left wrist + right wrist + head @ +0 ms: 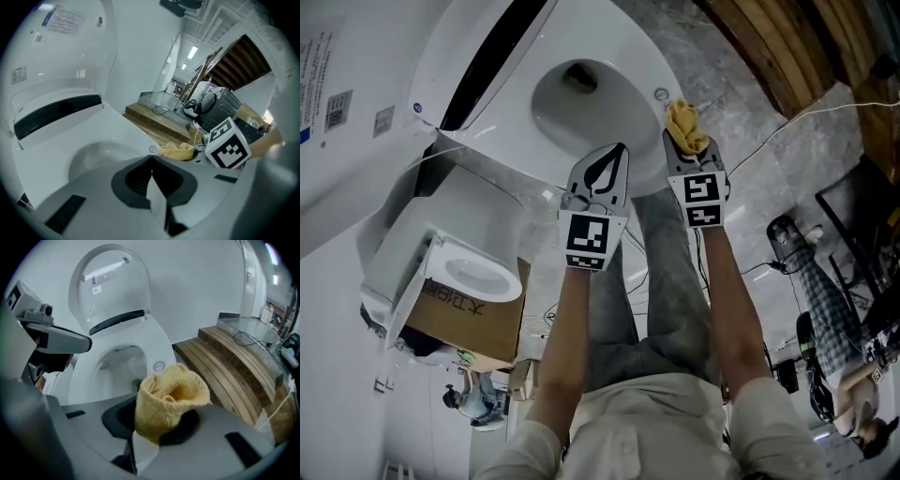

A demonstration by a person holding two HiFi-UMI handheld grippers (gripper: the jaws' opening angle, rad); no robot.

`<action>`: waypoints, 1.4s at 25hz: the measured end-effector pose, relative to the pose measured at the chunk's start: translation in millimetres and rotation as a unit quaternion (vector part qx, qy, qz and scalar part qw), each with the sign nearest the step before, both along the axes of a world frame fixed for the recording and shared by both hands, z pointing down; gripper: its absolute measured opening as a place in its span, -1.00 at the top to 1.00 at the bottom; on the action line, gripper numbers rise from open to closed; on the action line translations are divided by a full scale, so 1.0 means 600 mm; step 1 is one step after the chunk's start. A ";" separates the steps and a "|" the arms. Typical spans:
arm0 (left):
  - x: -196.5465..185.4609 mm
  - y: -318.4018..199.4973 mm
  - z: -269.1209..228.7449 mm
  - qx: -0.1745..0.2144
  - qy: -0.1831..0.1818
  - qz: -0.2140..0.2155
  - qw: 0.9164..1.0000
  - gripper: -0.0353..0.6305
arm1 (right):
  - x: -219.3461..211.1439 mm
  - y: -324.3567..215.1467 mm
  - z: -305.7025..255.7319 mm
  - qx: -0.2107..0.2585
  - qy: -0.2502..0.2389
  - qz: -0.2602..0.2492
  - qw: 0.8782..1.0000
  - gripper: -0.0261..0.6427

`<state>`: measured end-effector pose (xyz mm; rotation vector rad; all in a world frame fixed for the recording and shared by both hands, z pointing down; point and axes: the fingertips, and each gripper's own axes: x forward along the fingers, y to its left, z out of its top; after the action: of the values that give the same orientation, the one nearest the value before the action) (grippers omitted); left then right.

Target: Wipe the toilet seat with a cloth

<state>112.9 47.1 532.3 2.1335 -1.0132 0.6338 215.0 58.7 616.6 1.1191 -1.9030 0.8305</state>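
Note:
A white toilet stands with its lid (112, 282) raised and its seat (637, 70) down around the bowl (577, 103). My right gripper (684, 141) is shut on a bunched yellow cloth (685, 125) (169, 397), held just above the seat's right front rim. The cloth (178, 151) also shows in the left gripper view, beside the right gripper's marker cube (227, 147). My left gripper (605, 169) hangs over the seat's front edge, jaws together with nothing between them (151, 171).
A cardboard box (464, 314) holding a white basin sits left of the toilet. Wooden steps (234, 362) with a cable lie to the right. The person's legs (661, 281) stand on the grey floor; another person (830, 309) is at the far right.

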 end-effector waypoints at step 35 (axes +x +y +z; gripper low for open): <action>-0.115 -0.113 -0.005 0.027 0.006 -0.080 0.996 0.85 | -0.104 -0.183 0.001 0.025 0.020 -0.034 0.999 0.65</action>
<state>43.6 -20.8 529.4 2.0728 -1.1936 0.5208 152.7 -51.0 617.1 1.0874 -1.9262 0.7215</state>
